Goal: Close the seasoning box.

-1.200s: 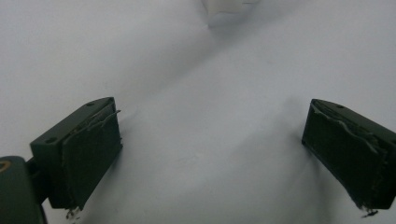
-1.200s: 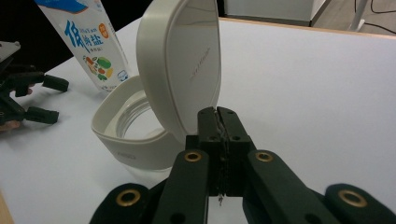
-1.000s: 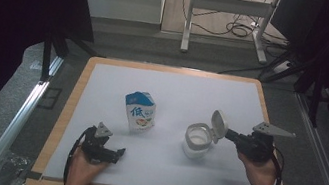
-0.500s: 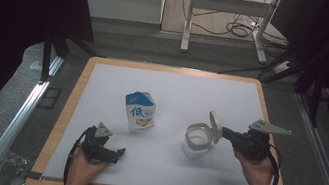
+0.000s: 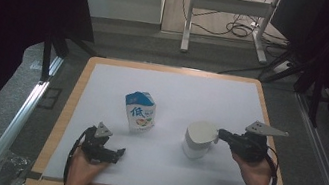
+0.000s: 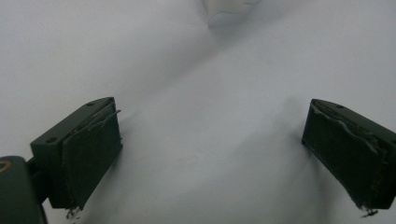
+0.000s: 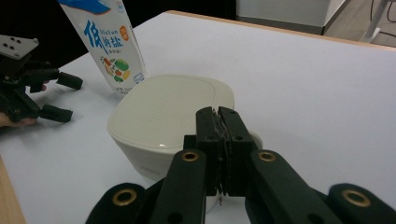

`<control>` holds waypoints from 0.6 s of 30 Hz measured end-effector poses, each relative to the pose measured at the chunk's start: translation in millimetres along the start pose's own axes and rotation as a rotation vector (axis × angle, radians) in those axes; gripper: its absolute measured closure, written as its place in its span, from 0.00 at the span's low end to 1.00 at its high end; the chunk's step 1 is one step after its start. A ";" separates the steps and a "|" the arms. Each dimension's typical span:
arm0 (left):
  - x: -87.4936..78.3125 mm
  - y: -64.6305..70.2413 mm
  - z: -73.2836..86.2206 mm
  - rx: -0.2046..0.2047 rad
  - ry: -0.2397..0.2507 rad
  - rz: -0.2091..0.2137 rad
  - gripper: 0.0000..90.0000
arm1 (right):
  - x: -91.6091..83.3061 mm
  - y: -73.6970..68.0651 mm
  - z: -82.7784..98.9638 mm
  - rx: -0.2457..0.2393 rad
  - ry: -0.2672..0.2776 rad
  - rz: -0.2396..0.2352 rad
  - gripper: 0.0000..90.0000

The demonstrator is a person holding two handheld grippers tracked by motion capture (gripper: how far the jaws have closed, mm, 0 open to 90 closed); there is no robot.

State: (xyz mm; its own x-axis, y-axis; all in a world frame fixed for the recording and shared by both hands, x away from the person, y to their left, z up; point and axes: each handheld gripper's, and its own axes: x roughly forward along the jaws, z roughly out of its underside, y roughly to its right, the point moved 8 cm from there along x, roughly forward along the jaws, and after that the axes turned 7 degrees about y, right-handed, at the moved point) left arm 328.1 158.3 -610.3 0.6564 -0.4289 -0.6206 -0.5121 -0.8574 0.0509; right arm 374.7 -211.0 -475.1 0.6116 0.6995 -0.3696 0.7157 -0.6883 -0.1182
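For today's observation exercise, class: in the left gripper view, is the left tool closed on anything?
No: the left tool stands wide open, its two black jaws far apart with just the white table surface between them.

The carton (image 5: 139, 111) stands left of the lidded container (image 5: 199, 140) on the table (image 5: 213, 93).

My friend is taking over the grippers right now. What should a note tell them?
Right gripper: jaws shut, resting at the edge of the white container's lid; nothing visible between them.
Left gripper: jaws open and empty, low over the white table.
Things: the white container stands right of centre; the blue-and-white carton stands upright beside it, to its left.
Done: the lid lies down flat on the container.
Left: probably check the lid is seated, then lift the right gripper away. The carton stands untouched.
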 end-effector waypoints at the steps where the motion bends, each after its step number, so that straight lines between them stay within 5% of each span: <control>1: 0.0 0.0 0.0 0.000 0.000 0.000 0.05 | -2.7 -2.1 1.6 -0.015 0.008 0.004 0.97; 18: -0.2 -0.2 0.1 0.004 -0.001 0.000 0.05 | -5.0 -22.9 37.8 -0.034 -0.020 -0.006 0.99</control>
State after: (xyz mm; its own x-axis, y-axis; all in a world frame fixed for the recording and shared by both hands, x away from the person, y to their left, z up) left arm 328.0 158.6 -610.3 0.6558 -0.4290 -0.6212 -0.5144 -0.8562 0.0483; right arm 342.5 -206.1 -505.4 0.6006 0.6997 -0.3870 0.7309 -0.6767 -0.0892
